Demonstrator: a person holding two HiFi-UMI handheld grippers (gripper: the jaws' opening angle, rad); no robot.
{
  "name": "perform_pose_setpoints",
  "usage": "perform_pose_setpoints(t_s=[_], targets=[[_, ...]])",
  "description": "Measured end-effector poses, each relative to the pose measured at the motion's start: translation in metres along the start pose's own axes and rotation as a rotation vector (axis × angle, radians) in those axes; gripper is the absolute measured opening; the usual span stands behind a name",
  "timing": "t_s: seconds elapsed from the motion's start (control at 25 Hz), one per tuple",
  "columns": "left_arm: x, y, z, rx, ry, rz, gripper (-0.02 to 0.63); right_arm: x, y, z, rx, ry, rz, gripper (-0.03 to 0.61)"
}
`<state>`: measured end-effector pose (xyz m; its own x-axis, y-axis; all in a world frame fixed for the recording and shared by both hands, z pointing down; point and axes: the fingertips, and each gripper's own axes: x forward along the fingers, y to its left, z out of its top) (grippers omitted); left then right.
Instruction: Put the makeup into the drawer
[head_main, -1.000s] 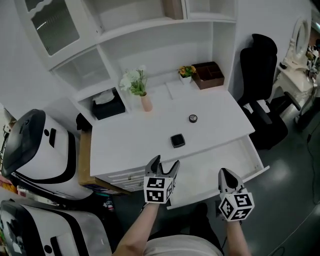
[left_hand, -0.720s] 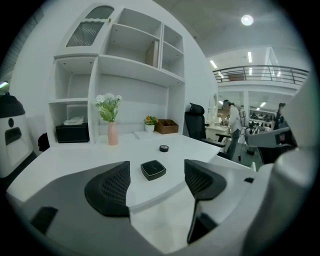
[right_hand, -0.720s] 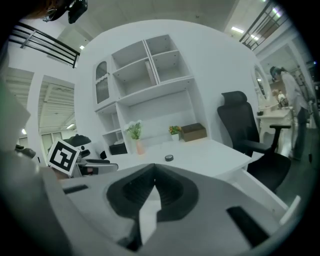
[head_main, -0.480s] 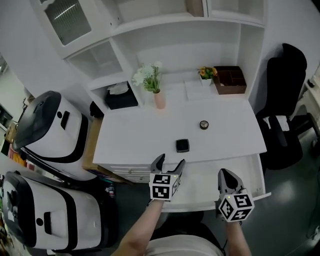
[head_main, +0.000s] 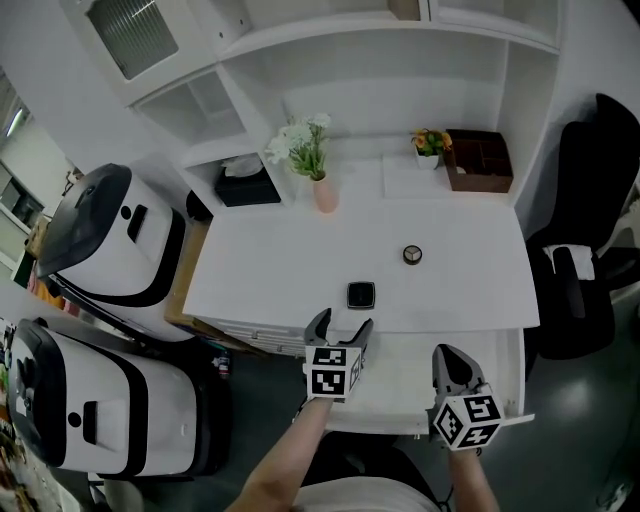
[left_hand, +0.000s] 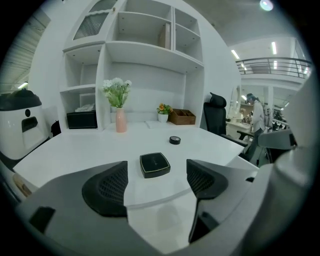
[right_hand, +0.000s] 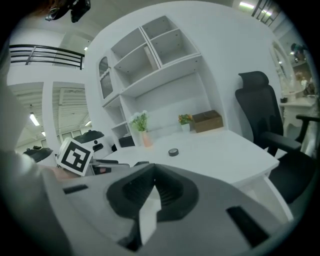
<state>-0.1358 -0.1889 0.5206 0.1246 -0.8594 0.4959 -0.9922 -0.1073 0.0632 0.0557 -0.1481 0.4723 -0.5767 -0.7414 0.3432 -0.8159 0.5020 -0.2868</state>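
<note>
A square black compact (head_main: 360, 295) (left_hand: 154, 164) lies near the front edge of the white desk (head_main: 270, 270). A small round black makeup case (head_main: 412, 254) (left_hand: 174, 140) (right_hand: 173, 152) rests farther back, to the right. My left gripper (head_main: 342, 326) (left_hand: 156, 182) hovers over the open drawer (head_main: 400, 375), just short of the square compact. Its jaws are opening, with nothing between them. My right gripper (head_main: 449, 360) (right_hand: 152, 186) hangs over the drawer's right part, shut and empty.
At the back of the desk stand a pink vase with white flowers (head_main: 323, 190), a black tissue box (head_main: 245, 186), a small potted flower (head_main: 430, 143) and a brown organizer box (head_main: 478, 160). A black office chair (head_main: 590, 270) is at the right. Large white-and-black machines (head_main: 115, 250) are at the left.
Both grippers have moved forward towards the desk's front edge. The left jaws stand a little wider. The head view has shifted, so the desk sits more centred.
</note>
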Motion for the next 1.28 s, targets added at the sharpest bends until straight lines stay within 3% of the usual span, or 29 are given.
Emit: perform_pose_setpoints(t_s=[0.44,0.76,1.28], targets=[[0.049,0.003,-0.008,0.014,0.066,0.054,0.368,0.021,-0.026,-0.007,0.034,0.037,0.012,0.002],[0.072,0.011,-0.008,-0.032,0.115,0.08,0.373,0.028,-0.038,-0.01,0.041,0.06,0.007,0.002],[0.092,0.01,-0.016,0.018,0.214,0.134,0.379,0.025,-0.051,-0.014,0.076,0.067,-0.011,0.002]])
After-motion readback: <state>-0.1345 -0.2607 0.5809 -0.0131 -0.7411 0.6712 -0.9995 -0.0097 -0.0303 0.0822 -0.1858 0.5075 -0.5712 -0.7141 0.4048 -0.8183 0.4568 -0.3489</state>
